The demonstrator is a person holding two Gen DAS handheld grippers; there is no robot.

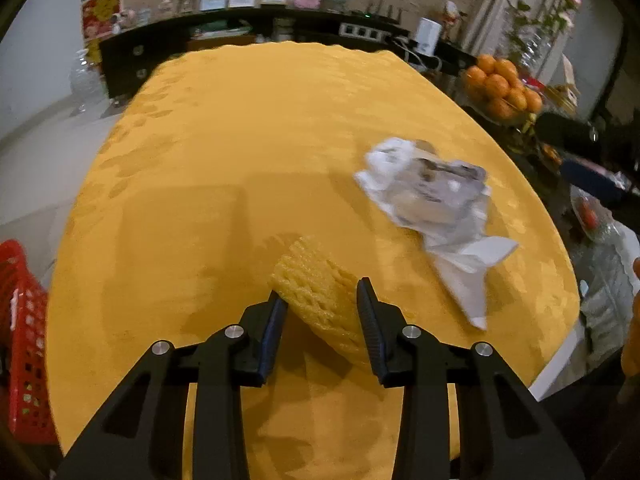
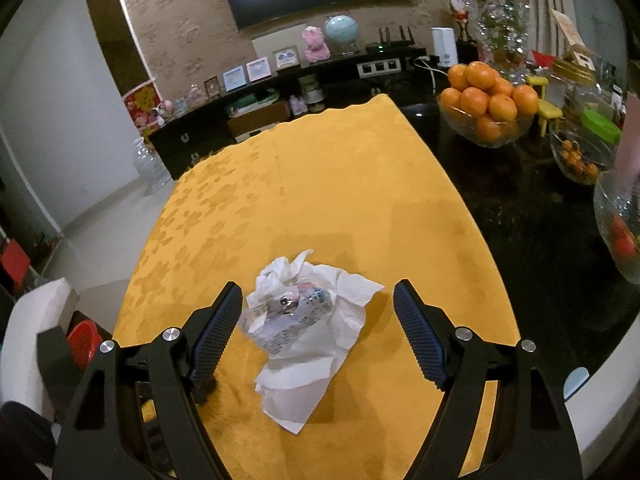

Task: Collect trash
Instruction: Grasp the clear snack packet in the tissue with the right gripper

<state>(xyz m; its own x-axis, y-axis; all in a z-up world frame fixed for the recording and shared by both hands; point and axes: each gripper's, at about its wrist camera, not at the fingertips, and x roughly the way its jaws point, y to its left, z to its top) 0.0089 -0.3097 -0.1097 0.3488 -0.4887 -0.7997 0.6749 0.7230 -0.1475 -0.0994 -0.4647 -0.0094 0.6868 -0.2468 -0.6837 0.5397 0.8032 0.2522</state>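
A yellow foam fruit net lies on the yellow tablecloth between the fingers of my left gripper. The jaws are open around it and do not press it. A crumpled white tissue with a clear plastic wrapper lies to its right. In the right wrist view the same tissue and wrapper lie between the wide-open fingers of my right gripper, above the yellow tablecloth.
A red perforated basket stands at the table's left edge and also shows in the right wrist view. A glass bowl of oranges, other glass bowls and jars crowd the dark table on the right. A dark sideboard lies beyond.
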